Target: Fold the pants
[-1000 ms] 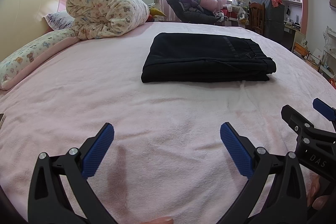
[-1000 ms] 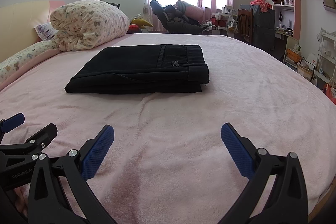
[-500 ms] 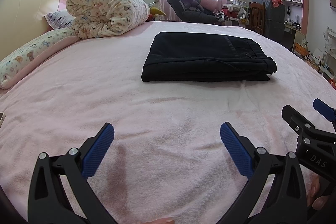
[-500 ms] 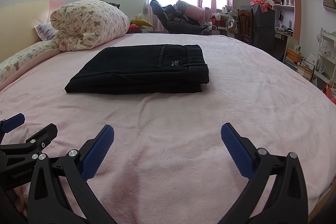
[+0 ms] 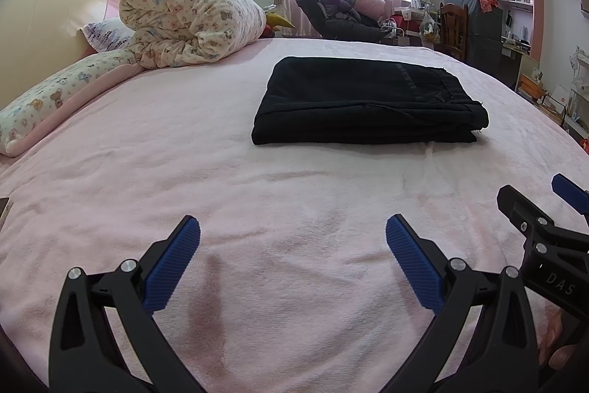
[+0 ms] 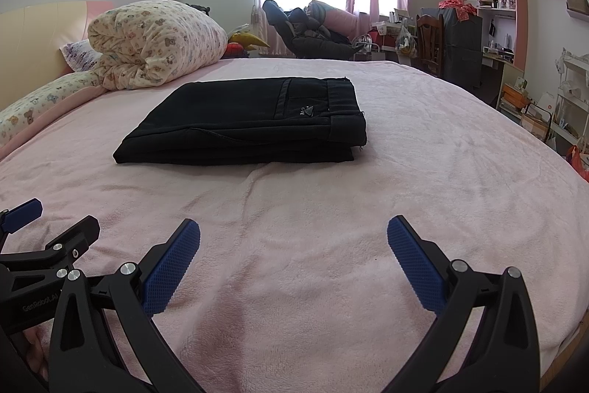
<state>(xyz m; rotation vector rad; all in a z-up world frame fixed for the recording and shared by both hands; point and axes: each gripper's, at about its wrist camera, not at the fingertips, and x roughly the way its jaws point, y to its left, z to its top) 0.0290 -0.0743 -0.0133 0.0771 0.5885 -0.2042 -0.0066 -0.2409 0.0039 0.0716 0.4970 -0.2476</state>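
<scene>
Above the bed (image 5: 147, 142), both tools (image 5: 292, 234) (image 6: 292, 234) gape, holding nothing.

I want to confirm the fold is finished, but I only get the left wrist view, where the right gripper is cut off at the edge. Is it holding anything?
Observer: No. The right gripper is open, with only the pink blanket between its fingers.
Operator: Is it touching the pants?
Observer: No. The folded black pants lie apart from it, farther up the bed.
Operator: How does the waistband end look from that side?
Observer: The waistband lies on top at the stack's right end, roughly lined up with the layers beneath.
</scene>
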